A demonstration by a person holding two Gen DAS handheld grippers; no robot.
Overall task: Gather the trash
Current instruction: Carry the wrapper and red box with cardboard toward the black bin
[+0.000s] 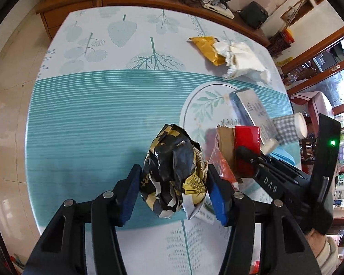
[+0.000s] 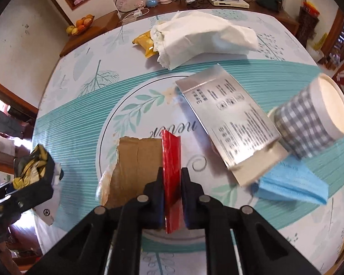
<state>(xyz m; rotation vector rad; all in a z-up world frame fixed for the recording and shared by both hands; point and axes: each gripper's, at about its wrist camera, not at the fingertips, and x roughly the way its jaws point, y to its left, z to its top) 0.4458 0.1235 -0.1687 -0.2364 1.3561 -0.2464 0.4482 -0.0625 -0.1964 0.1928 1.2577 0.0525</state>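
My left gripper [image 1: 173, 184] is clamped at roughly half span on a crumpled black-and-gold wrapper [image 1: 174, 171]; both blue pads [image 1: 216, 198] press its sides, and the wad appears clear of the table [image 1: 91, 119]. My right gripper [image 2: 171, 183] is nearly closed on a red foil wrapper [image 2: 170, 171], held edge-on between the jaws. A torn piece of brown cardboard [image 2: 135, 160] lies just beside it on the left.

Remaining trash, outward from the right tool:
1. A silver printed pouch [image 2: 229, 119], resting partly on a blue folded tissue [image 2: 286, 188].
2. A grey checked paper cup [image 2: 309, 119], tipped on its side and touching the pouch.
3. A white crumpled napkin [image 2: 201, 39], overlapping a yellow wrapper [image 2: 144, 43] at the far side of the table.

Risks from this state, in my judgement:
- The red foil is thin and glossy; it may slide out of the jaws if I swing the hand quickly.
- The wad is springy and loosely folded; a strip could tear free or the whole piece could work loose.
- The 2 tools sit near each other, so a careless lateral move could knock them together.
- The cup could roll if the pouch is disturbed.
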